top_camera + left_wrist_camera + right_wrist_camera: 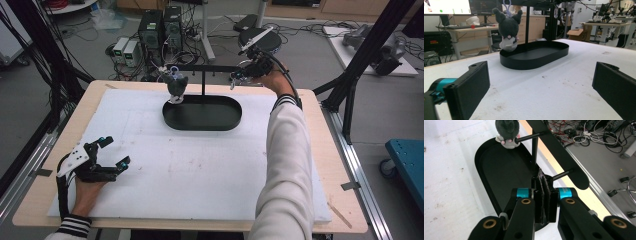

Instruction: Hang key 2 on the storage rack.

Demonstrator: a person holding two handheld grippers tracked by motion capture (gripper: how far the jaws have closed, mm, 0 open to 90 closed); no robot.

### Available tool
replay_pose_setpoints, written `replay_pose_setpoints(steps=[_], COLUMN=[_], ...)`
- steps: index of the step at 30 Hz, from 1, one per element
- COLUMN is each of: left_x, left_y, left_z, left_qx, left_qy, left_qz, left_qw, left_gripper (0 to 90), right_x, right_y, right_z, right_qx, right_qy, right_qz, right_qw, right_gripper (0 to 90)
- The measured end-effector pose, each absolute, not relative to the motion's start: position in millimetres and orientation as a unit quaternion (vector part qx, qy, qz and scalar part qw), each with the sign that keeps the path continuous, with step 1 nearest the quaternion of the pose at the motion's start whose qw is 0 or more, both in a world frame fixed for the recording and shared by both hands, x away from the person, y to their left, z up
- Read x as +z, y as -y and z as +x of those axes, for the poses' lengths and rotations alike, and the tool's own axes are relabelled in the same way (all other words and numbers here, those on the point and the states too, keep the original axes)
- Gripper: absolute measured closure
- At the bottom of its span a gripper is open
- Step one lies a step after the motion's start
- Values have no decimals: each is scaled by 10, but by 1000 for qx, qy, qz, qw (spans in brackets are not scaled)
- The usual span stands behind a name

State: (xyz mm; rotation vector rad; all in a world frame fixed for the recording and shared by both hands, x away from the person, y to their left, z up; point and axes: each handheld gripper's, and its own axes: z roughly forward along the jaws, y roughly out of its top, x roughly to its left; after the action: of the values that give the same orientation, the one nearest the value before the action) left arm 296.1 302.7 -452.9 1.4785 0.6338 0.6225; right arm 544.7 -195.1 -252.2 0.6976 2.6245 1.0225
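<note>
One black oval tray point(202, 121), bare inside; plush toy point(175, 84) hanging over rim.

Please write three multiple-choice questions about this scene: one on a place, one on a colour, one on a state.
1. Where is the plush toy?
A. hanging from a peg of the stand
B. lying flat on the white mat
C. held in the left gripper

2. What colour is the oval tray?
A. white
B. black
C. blue

3. How are the left gripper fingers?
A. shut on the toy
B. shut on nothing
C. open

Answers: 1 A, its loop hangs on the peg; 2 B, dark against the mat; 3 C, fingers stand wide apart.
</note>
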Motion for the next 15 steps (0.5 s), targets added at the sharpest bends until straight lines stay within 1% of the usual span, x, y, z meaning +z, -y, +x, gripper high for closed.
replay_pose_setpoints(steps=[15], left_x=[-4530], left_y=[-3026], left_z=[2961], left_qx=[274], left_qy=[-280], left_qz=[650], left_qw=[652], left_gripper=[17], right_x=[-2563], right_y=[1988], right_z=[5508], right_qx=[353], right_qy=[-892], right_qz=[252], right_qw=[126], right_gripper=[885])
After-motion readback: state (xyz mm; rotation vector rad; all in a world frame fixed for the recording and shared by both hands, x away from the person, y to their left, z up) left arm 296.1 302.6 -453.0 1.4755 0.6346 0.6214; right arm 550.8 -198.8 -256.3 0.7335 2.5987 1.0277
